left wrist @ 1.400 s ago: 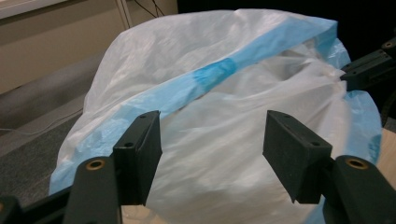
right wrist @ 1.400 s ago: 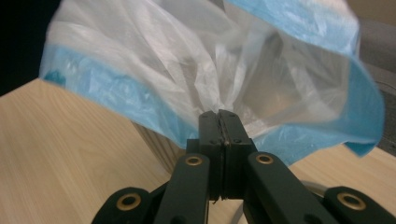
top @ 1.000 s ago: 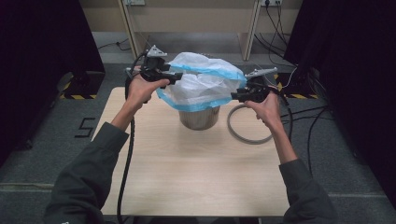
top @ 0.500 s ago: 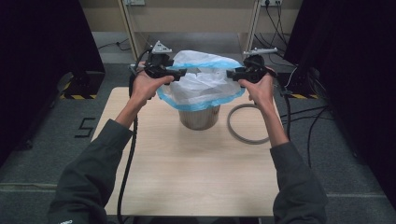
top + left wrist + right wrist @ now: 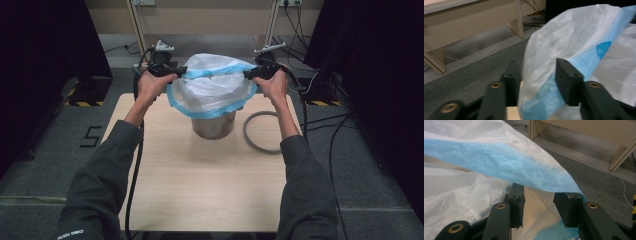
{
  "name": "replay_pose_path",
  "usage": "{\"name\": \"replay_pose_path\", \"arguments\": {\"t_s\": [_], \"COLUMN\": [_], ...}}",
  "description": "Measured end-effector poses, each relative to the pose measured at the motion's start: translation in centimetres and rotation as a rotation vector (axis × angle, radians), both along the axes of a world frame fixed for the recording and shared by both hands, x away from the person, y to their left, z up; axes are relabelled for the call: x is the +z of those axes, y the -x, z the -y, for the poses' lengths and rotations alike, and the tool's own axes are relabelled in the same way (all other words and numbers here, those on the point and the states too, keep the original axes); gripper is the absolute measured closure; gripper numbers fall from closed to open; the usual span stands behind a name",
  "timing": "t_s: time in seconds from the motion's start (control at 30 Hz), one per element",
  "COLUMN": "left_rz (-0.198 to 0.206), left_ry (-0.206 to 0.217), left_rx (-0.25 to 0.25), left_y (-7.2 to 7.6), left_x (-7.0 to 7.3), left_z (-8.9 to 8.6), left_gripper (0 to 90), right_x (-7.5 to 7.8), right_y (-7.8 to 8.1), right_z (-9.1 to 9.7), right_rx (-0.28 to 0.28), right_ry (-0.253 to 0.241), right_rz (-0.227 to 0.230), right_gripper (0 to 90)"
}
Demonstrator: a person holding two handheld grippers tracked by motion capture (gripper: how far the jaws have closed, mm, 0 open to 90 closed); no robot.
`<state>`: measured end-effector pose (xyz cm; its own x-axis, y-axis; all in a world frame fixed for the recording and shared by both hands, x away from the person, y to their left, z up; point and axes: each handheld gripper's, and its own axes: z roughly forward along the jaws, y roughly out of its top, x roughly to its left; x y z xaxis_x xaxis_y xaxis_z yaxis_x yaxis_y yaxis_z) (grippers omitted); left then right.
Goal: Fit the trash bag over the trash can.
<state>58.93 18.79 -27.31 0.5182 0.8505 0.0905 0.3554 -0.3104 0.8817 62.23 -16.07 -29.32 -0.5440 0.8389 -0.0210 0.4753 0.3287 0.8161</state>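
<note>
On my table (image 5: 200,190): one metal bin (image 5: 214,125), one white bag (image 5: 212,85) with a blue rim stretched over the bin's mouth, and one grey ring (image 5: 263,132) lying flat just right of the bin. My left gripper (image 5: 172,71) has just been closing, with the bag's rim between its jaws. My right gripper (image 5: 255,74) stands half-wide, rim film between and draped over its jaws; whether they pinch I cannot tell. Two cables trail. Nothing blocks either side.
</note>
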Motion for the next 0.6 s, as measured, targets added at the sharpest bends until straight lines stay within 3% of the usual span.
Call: {"name": "replay_pose_path", "arguments": {"t_s": [0.07, 0.13, 0.2, 0.27, 0.4, 0.5, 0.6], "left_rz": [-0.008, -0.022, -0.023, -0.015, -0.002, 0.013, 0.024], "left_ry": [-0.028, -0.004, -0.022, -0.022, -0.006, -0.002, 0.016], "left_rx": [0.029, 0.044, 0.045, 0.042, 0.030, 0.019, 0.002], "left_y": [-0.6, -1.0, -1.1, -1.0, -0.4, 0.3, 0.8], "left_x": [-0.3, -0.7, -1.0, -1.0, -0.4, 0.2, 0.9], "left_z": [-0.5, -1.0, -1.0, -0.9, -0.8, -0.7, -0.7], "left_gripper": [68.0, 69.7, 70.0, 68.3, 63.3, 59.2, 54.8], "right_x": [0.6, 1.4, 2.0, 2.5, 2.5, 1.9, 1.4], "right_y": [0.7, 1.4, 2.0, 3.0, 4.7, 5.9, 6.0], "right_z": [0.2, 0.1, 0.0, -0.5, -1.4, -2.1, -2.4], "right_rx": [0.002, 0.015, 0.037, 0.062, 0.033, 0.014, 0.002], "right_ry": [-0.010, 0.000, -0.029, -0.057, -0.111, -0.065, -0.020], "right_rz": [0.027, 0.057, 0.054, 0.010, 0.003, -0.005, -0.014], "right_gripper": [54.5, 53.8, 50.4, 46.3, 39.3, 38.5, 44.5]}}
